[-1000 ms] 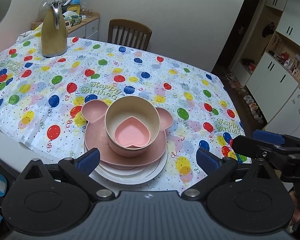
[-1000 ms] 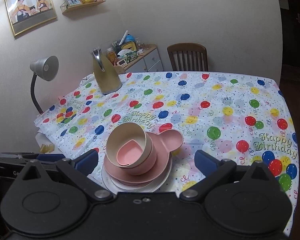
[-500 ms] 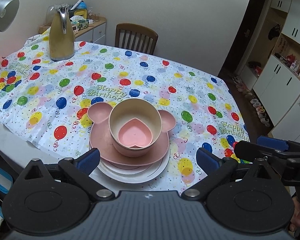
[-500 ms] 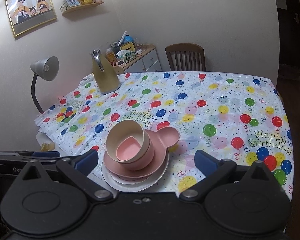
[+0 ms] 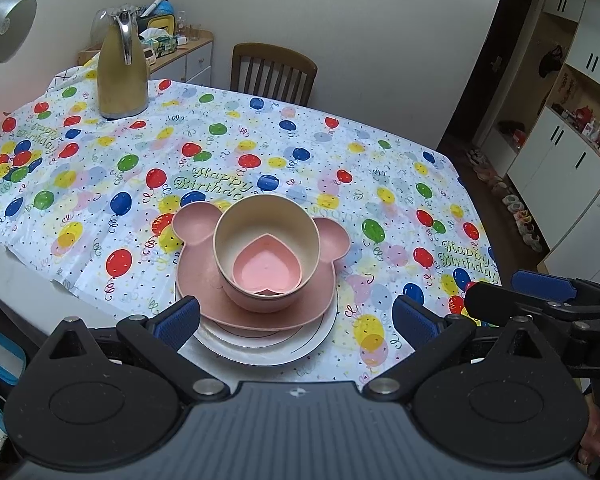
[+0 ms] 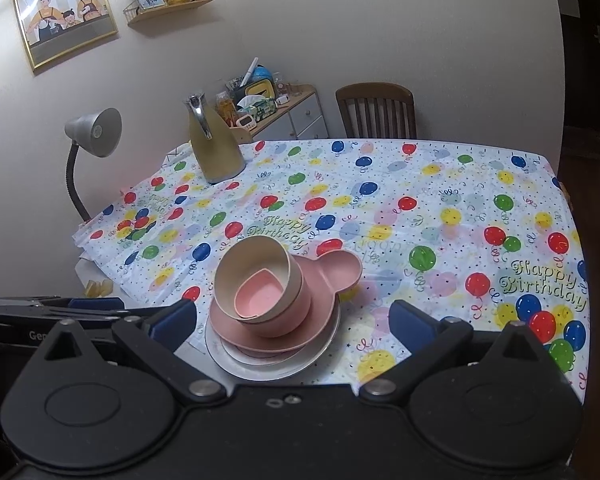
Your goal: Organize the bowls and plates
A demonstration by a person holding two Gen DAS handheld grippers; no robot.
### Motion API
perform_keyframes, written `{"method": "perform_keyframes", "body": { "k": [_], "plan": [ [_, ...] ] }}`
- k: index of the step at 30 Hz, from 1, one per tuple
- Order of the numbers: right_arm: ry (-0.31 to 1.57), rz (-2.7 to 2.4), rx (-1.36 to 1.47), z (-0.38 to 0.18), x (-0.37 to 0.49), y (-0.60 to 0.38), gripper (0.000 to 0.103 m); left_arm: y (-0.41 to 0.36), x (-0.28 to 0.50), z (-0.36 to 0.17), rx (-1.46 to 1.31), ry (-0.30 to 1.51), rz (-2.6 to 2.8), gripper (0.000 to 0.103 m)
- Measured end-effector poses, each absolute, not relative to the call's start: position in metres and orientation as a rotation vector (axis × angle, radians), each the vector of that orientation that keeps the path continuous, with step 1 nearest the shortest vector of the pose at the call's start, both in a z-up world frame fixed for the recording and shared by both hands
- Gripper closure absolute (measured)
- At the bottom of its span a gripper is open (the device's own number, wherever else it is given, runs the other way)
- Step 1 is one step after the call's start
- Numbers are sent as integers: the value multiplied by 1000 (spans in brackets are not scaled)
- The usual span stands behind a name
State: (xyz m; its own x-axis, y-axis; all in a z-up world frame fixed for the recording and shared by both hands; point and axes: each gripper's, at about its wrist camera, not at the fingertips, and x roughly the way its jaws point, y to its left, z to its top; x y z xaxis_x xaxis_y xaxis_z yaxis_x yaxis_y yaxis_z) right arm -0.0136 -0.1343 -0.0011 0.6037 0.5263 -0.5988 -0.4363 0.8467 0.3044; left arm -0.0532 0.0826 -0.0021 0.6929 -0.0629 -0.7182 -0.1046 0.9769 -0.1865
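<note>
Left wrist view showed the left gripper (image 5: 296, 316) with fingers spread wide and holding nothing, hovering just short of the stack; the right gripper (image 6: 292, 320) was likewise wide and empty; the stack sat at the near edge of the table (image 5: 28, 276): a white plate (image 5: 300, 350) at the bottom, a pink eared plate (image 5: 196, 280) on it, then a pink bowl (image 5: 260, 300), a cream bowl (image 5: 260, 216) nested inside, and a pink heart dish (image 5: 266, 266) within that; a yellow jug (image 5: 122, 76) stood well apart at the far corner, a lamp (image 6: 94, 132) beside the table.
</note>
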Motion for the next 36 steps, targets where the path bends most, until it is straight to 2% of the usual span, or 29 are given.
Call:
{"method": "perform_keyframes", "body": {
  "k": [36],
  "plan": [
    [774,538,145,-12,4,-142,0,76,-39,-12,-236,838,36,0]
  ]
}}
